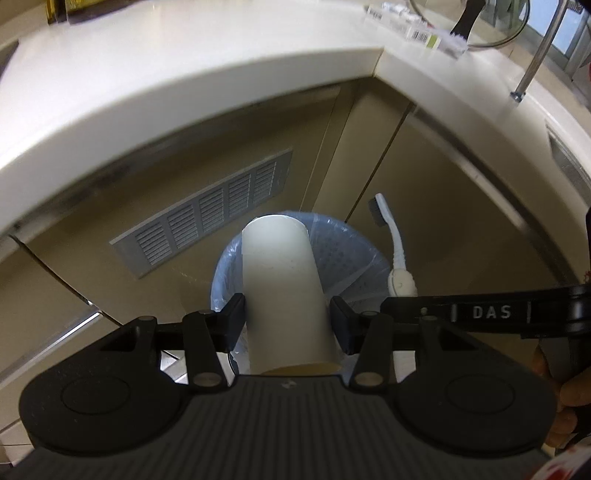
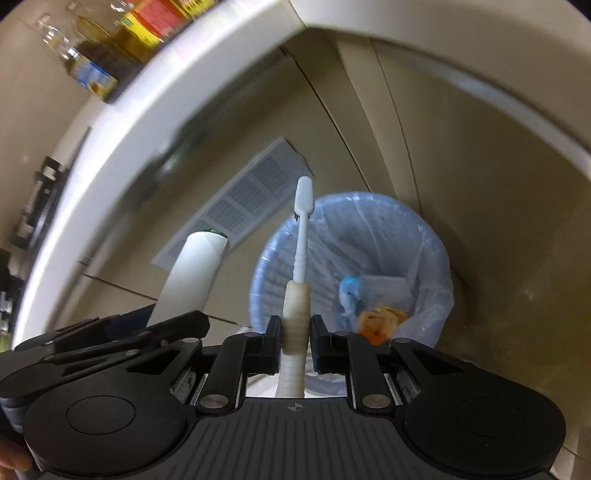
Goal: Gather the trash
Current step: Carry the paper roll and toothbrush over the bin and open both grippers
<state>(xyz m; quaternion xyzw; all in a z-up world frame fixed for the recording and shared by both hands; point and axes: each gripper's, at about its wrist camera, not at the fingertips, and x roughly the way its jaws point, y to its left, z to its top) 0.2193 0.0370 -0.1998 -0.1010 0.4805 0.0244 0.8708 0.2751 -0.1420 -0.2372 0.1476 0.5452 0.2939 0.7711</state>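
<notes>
My left gripper (image 1: pixel 287 320) is shut on a white cardboard tube (image 1: pixel 284 288) and holds it above a blue bin lined with a clear bag (image 1: pixel 340 251). My right gripper (image 2: pixel 294 341) is shut on the ribbed handle of a white toothbrush (image 2: pixel 300 258), head pointing away, over the same bin (image 2: pixel 424 258). The bin holds blue and orange scraps (image 2: pixel 376 321). The tube also shows in the right wrist view (image 2: pixel 195 273), left of the bin. The toothbrush also shows in the left wrist view (image 1: pixel 395 243), right of the tube.
The bin stands on the floor in the corner under a white countertop (image 1: pixel 184 74). A metal vent grille (image 1: pixel 207 214) is set in the beige cabinet front behind it. Bottles (image 2: pixel 92 51) stand on the counter. Packets with barcodes (image 1: pixel 417 29) lie on it too.
</notes>
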